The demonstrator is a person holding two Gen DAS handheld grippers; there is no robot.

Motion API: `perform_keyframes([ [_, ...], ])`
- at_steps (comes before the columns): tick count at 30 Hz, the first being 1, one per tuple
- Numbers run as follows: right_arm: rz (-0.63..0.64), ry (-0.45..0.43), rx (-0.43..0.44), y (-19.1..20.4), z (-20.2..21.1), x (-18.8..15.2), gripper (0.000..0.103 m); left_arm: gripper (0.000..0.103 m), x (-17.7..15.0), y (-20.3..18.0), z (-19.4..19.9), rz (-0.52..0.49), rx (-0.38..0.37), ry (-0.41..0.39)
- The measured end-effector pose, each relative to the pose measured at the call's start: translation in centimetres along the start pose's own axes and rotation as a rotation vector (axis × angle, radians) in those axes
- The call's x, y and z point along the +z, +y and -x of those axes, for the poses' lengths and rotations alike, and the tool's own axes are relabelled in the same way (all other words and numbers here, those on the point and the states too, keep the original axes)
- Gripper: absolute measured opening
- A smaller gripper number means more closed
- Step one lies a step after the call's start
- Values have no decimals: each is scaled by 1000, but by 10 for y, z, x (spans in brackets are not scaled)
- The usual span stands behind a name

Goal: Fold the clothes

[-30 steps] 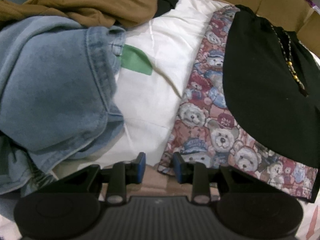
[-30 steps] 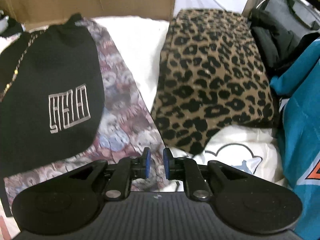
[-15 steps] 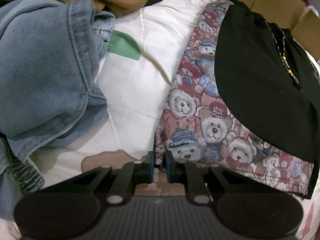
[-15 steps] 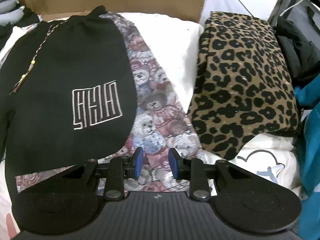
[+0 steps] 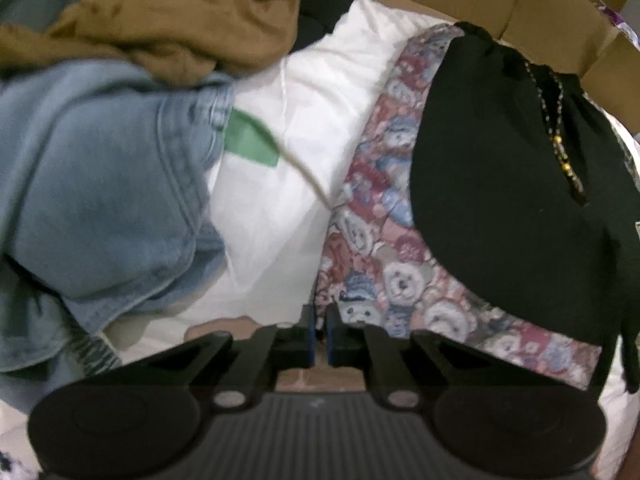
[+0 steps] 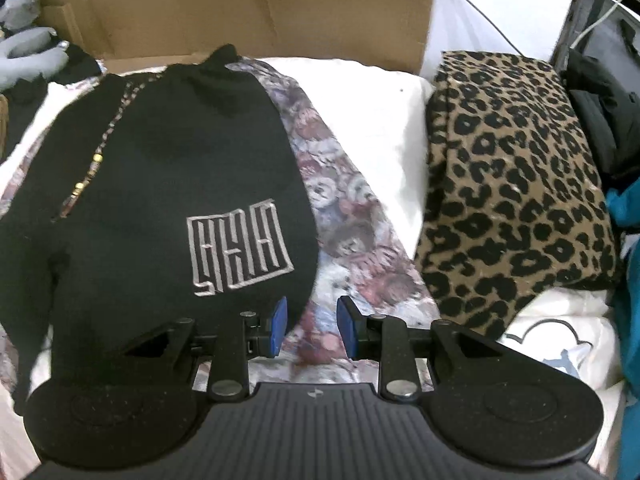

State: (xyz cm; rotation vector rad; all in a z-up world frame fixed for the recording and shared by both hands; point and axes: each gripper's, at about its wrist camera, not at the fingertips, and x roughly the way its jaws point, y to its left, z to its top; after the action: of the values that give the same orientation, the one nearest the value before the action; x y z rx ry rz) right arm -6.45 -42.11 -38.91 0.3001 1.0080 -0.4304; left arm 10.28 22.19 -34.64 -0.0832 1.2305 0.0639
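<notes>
Left gripper pinching the bear-print cloth's corner, right gripper hovering spread over its other edge

The left gripper (image 5: 319, 334) is pressing its blue pads together on the near-left corner of the teddy-bear print fabric (image 5: 384, 276), which is lying flat on the white bedding (image 5: 280, 184) under a black hoodie (image 6: 160, 184) with a beaded drawstring (image 5: 560, 136). The right gripper (image 6: 311, 328) is standing open just above the same fabric's near edge, gripping nothing. Judging from this, the pinch is looking shallow, so the corner may be slipping out on a lift; pulling one-handed may be dragging the hoodie askew or bunching the print. The denim jeans (image 5: 100, 200) and leopard-print garment (image 6: 512, 184) are lying close on either side, risking a snag.
</notes>
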Motion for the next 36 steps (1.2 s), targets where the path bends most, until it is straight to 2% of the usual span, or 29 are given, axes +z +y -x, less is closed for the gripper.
perform_keyframes([
  [4, 10, -7, 26, 11, 4, 5, 34, 5, 13, -23, 10, -82, 11, 10],
  [9, 16, -21, 49, 21, 9, 10, 34, 5, 24, -36, 14, -101, 13, 20],
  [15, 23, -20, 73, 30, 11, 14, 34, 5, 31, -40, 27, -83, -24, 19],
  [19, 66, -28, 119, 44, 15, 18, 34, 5, 36, -55, 40, -156, -80, -13],
  [29, 172, -60, 307, 91, 31, 23, 37, 5, 51, -99, 53, -232, -271, -26],
  [32, 189, -57, 391, 107, 33, 18, 39, 5, 51, -112, 52, -231, -317, -18],
  [34, 221, -62, 418, 120, 34, 13, 44, 5, 51, -121, 49, -229, -348, -15],
  [36, 237, -63, 456, 133, 33, 9, 44, 5, 52, -131, 45, -235, -378, -17],
])
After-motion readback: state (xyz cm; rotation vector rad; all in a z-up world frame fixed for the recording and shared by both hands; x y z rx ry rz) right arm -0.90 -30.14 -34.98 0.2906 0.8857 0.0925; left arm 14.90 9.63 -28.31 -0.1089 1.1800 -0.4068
